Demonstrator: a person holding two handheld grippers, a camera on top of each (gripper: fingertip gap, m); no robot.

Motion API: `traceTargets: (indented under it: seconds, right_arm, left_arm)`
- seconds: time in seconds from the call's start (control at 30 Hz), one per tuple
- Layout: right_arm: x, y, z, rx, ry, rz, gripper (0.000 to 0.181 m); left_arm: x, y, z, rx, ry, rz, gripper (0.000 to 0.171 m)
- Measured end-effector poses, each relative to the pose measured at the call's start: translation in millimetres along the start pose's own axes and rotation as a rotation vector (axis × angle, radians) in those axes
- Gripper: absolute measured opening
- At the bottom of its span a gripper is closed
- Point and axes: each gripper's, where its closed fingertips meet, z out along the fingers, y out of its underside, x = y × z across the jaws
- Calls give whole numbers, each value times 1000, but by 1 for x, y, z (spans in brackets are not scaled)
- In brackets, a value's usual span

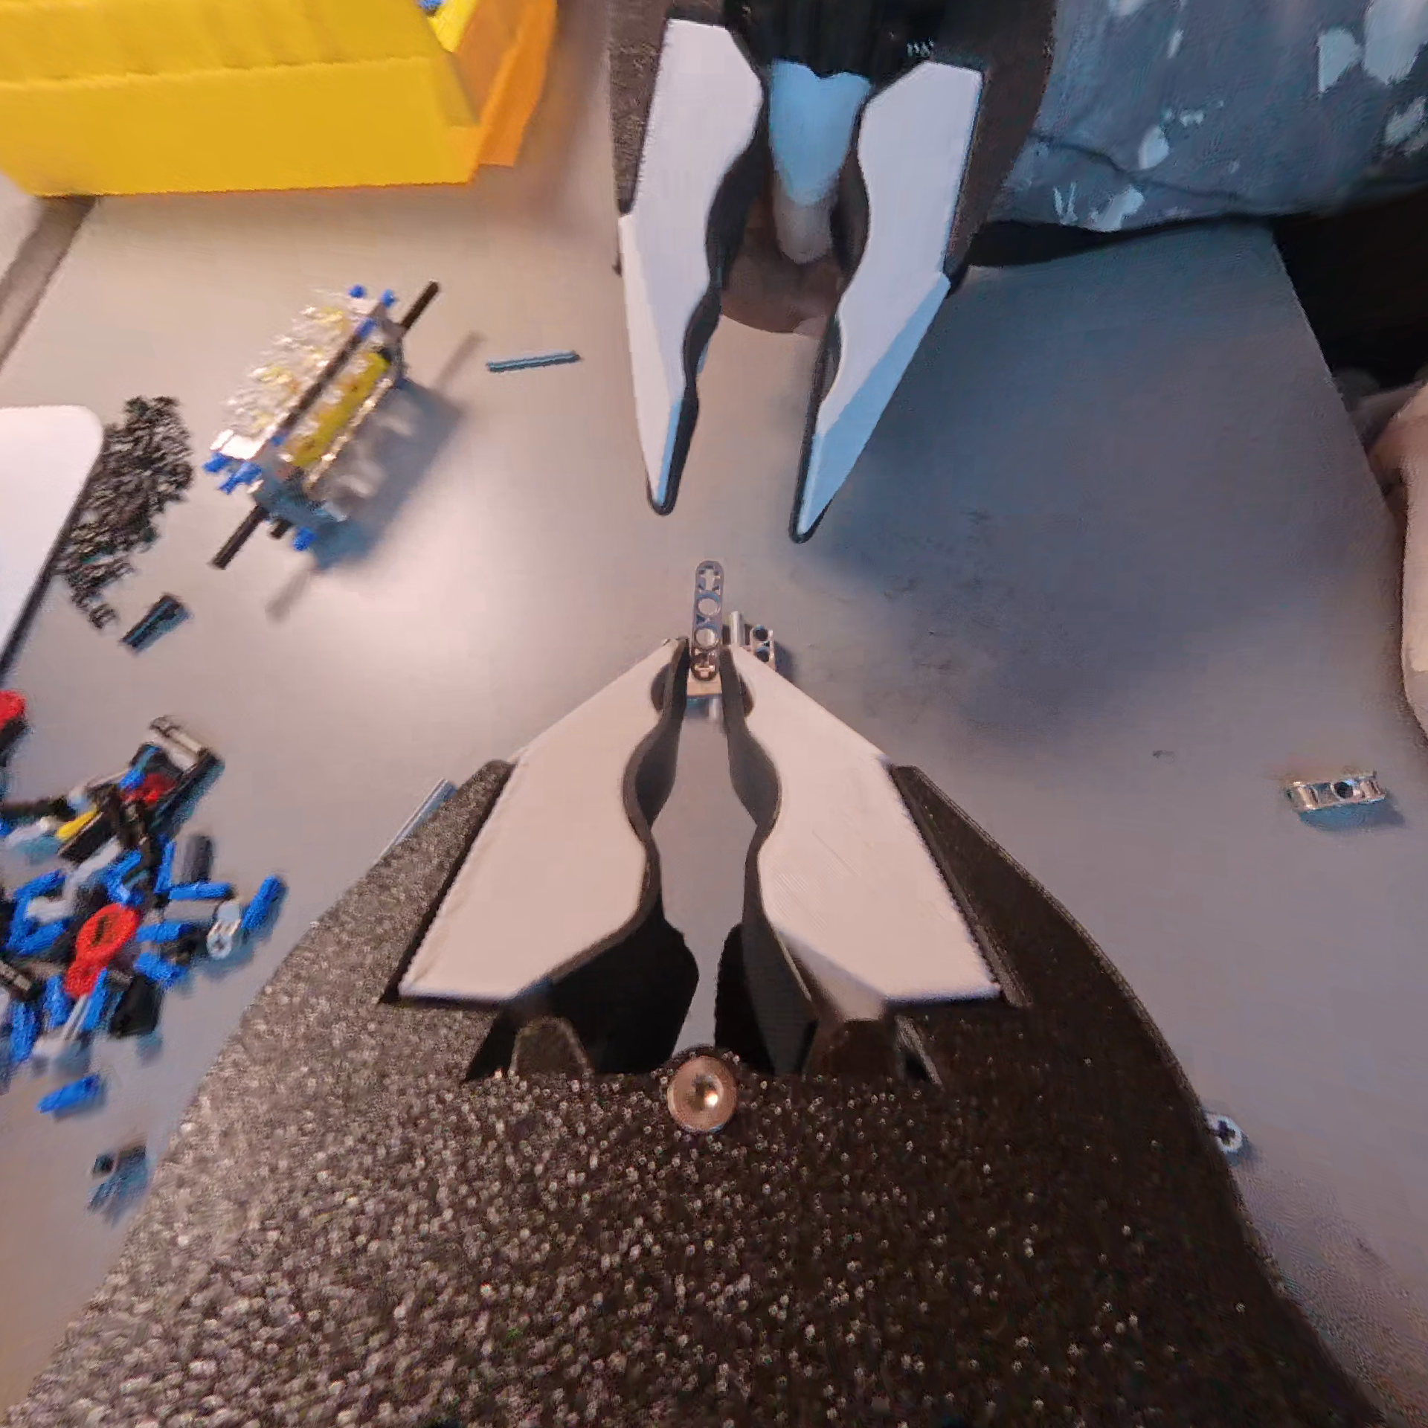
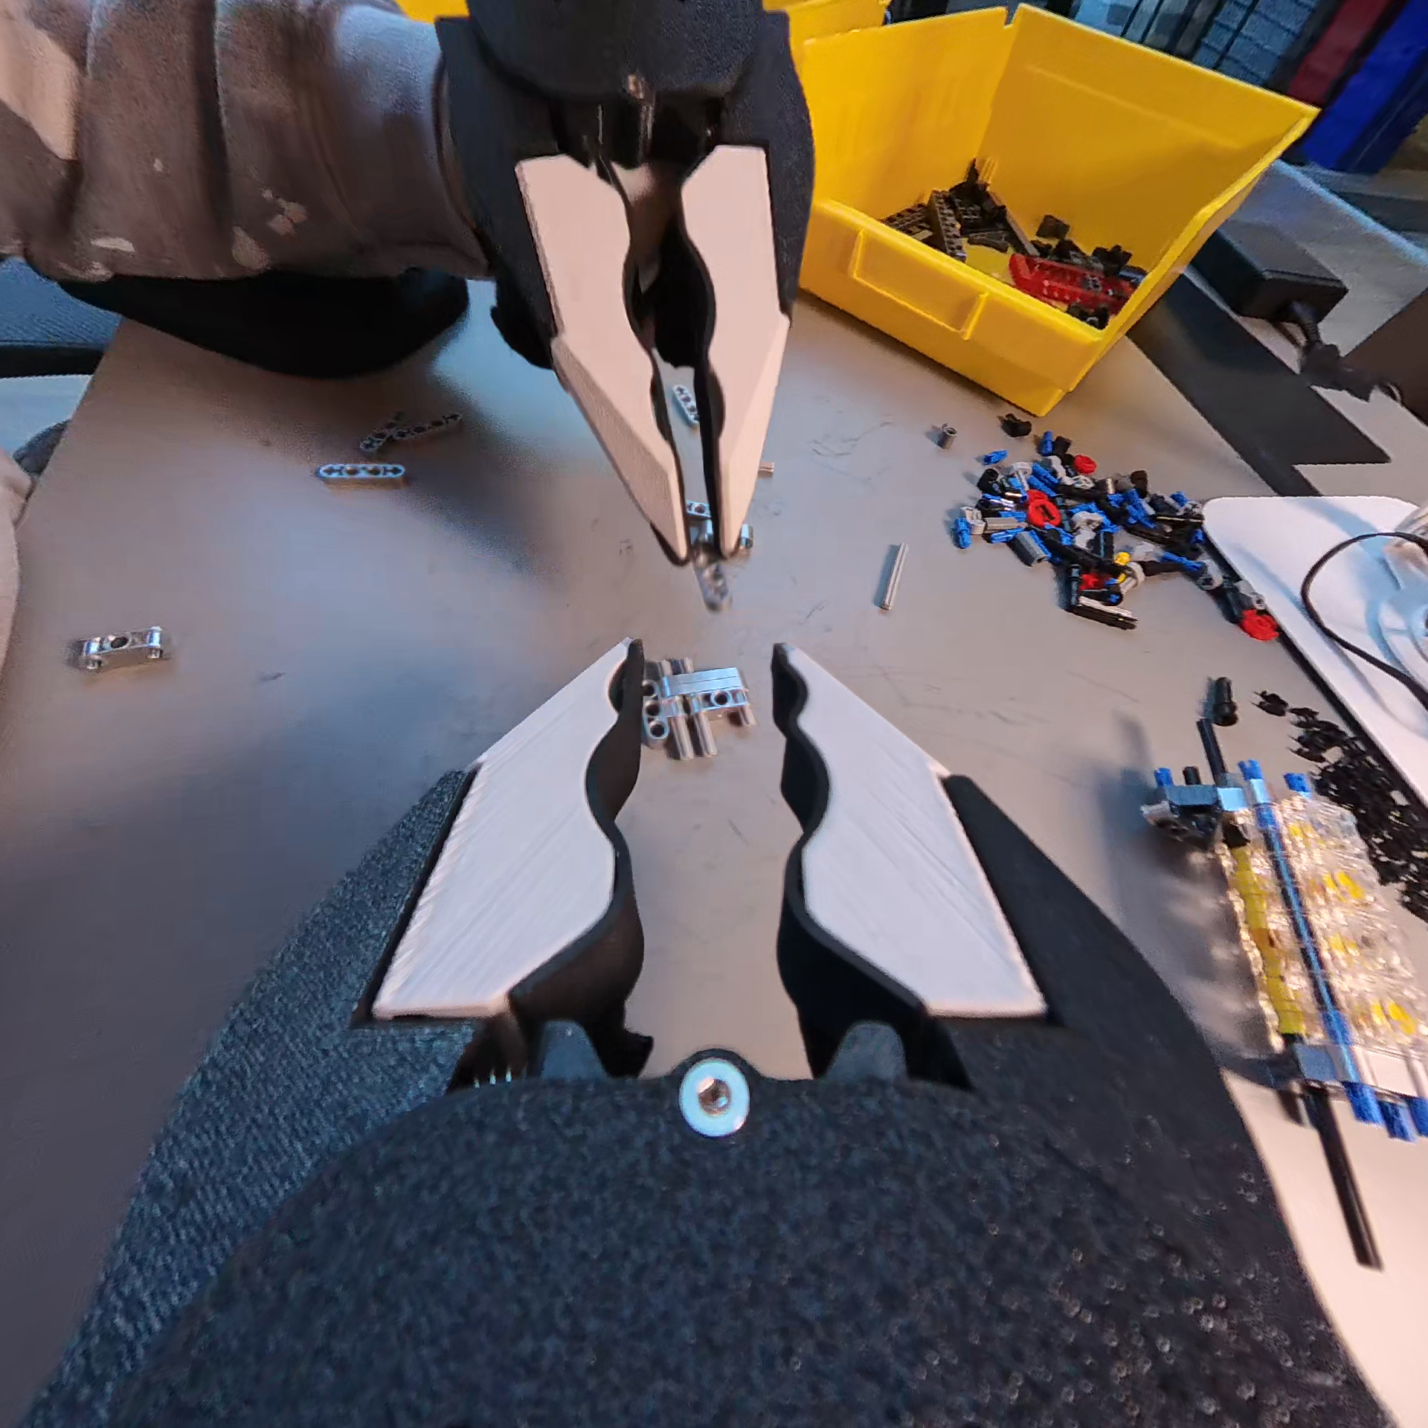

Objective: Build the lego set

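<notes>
Left gripper [image 1: 705, 647] pinching a thin grey perforated beam [image 1: 706, 610], jaws pressed onto its lower end, held upright just above the grey surface [image 1: 1082, 464]. Right gripper [image 2: 707, 657] facing it, jaws spread, holding nothing, tips just beside a small cluster of grey connector pieces [image 2: 695, 703] lying on the surface. Off to one side: yellow bin [image 2: 1043, 193], pile of blue, black and red parts [image 2: 1082, 533], partly built assembly [image 1: 317, 417].
</notes>
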Motion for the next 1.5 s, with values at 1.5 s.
traceTargets:
  seconds: [1.5]
  right_arm:
    - [47,41,-11,-202,285,239,5]
  left_arm:
    - [-11,9,10,70,-114,-110,6]
